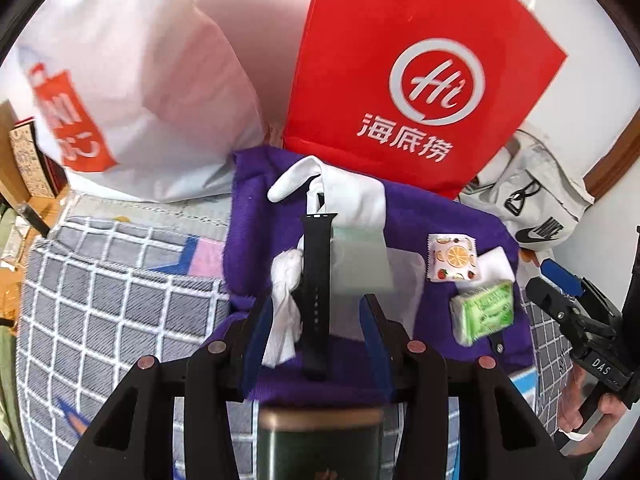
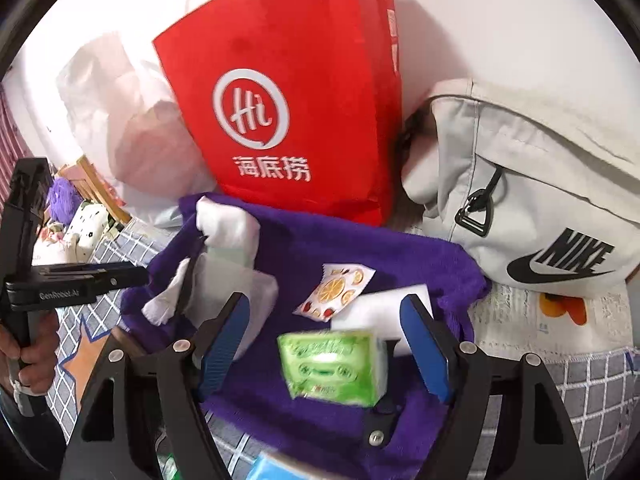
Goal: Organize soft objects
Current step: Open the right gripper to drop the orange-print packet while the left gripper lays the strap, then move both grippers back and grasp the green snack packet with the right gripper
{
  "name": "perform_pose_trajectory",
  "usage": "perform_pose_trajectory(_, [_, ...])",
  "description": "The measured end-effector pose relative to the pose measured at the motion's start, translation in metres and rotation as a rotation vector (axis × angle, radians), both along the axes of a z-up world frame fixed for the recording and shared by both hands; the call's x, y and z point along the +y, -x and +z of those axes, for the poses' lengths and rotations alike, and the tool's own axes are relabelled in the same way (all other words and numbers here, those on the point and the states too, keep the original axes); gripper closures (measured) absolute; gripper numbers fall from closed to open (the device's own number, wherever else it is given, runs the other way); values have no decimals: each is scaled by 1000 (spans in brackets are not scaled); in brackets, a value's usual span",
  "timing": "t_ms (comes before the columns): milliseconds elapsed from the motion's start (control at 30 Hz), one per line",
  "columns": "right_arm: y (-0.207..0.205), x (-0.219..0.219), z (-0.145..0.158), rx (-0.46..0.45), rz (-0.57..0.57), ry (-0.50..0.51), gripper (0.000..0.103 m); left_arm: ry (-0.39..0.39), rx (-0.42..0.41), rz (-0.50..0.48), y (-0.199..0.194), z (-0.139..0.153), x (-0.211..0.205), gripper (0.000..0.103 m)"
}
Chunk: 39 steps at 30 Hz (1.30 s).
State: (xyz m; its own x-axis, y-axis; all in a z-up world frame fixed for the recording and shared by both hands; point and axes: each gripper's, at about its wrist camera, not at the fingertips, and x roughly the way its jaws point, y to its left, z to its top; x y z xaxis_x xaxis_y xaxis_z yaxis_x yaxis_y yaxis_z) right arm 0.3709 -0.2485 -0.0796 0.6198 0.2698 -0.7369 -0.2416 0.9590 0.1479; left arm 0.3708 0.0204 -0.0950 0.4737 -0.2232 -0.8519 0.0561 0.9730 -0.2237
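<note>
Tissue pack [image 2: 334, 366], sachet [image 2: 335, 290] on purple cloth [image 2: 340, 240]

Black handheld grippers with blue-padded fingers

Left gripper [image 1: 316, 320] and right gripper [image 2: 326, 340]: matte black frames, round metal screws, blue pads [image 2: 426, 350]; bare-skinned hand [image 2: 30, 354] on grip.

Watch strap [image 1: 316, 296], tissue pack [image 1: 482, 312], sachet [image 1: 452, 258] on towel [image 1: 452, 216]; tote bag [image 1: 404, 72] behind, probably touching towel.

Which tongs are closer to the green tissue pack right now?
Right. The right tongs are open with the green tissue pack between their fingers. The left tongs sit off to its left, over the black watch strap.
</note>
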Motion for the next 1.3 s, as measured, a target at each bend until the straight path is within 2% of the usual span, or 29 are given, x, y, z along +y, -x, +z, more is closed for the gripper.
perform_pose_trajectory(233, [60,5,15,1,-19,-1,26,-30,-39,-15,51,23,-5,60])
perform_pose_trajectory(300, [79,8,17,8,-12,-4,26,-52,-57,-38,68,28,-10,53])
perform_pose_trajectory(467, [132,18,21,-12,-9,85,26,-109,-110,-71,113,41,-13,52])
perform_pose_trajectory(600, [164,18,19,-2,-23,72,26,-105,-109,-76,146,38,-11,52])
perform_pose_trajectory(767, [201,29,12,12,17,24,26,-92,-102,-52,180,28,-2,52])
perform_pose_trajectory(933, [222,43,-2,55,37,-15,40,-79,-94,-26,203,18,11,52])
perform_pose_trajectory(1167, [239,69,-19,119,65,-71,40,-63,-105,-23,219,14,24,51])
perform_pose_trajectory(1300, [240,86,-29,131,62,-61,40,-39,-109,-24,223,9,31,48])
